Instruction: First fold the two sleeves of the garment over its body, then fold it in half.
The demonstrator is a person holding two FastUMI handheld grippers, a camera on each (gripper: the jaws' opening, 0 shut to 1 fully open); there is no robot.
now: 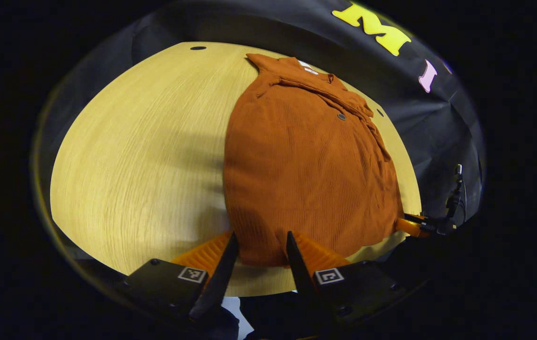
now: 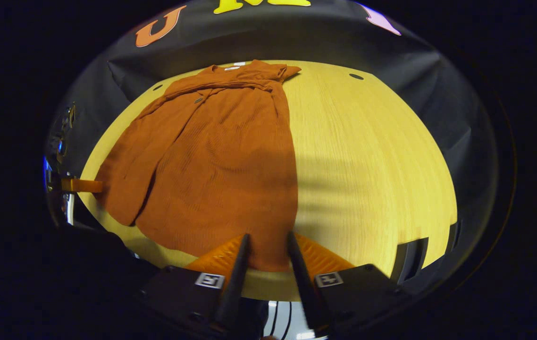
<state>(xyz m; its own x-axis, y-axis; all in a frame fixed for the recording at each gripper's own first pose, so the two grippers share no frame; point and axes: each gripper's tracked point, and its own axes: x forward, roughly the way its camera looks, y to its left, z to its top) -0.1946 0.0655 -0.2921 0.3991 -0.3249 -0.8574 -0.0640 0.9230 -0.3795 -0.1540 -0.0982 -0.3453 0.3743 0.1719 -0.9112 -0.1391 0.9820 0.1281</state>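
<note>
We are holding both tongs at the near hem of the shirt (image 1: 306, 165), which is lying flat on the desk (image 1: 146, 151). The left tongs (image 1: 261, 245) and right tongs (image 2: 267, 245) are standing narrowly parted around the hem.

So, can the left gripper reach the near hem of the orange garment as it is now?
Probably yes. In the left gripper view the left gripper is open and the garment has its hem right between its fingers, flat on the table, with nothing in the way.
</note>
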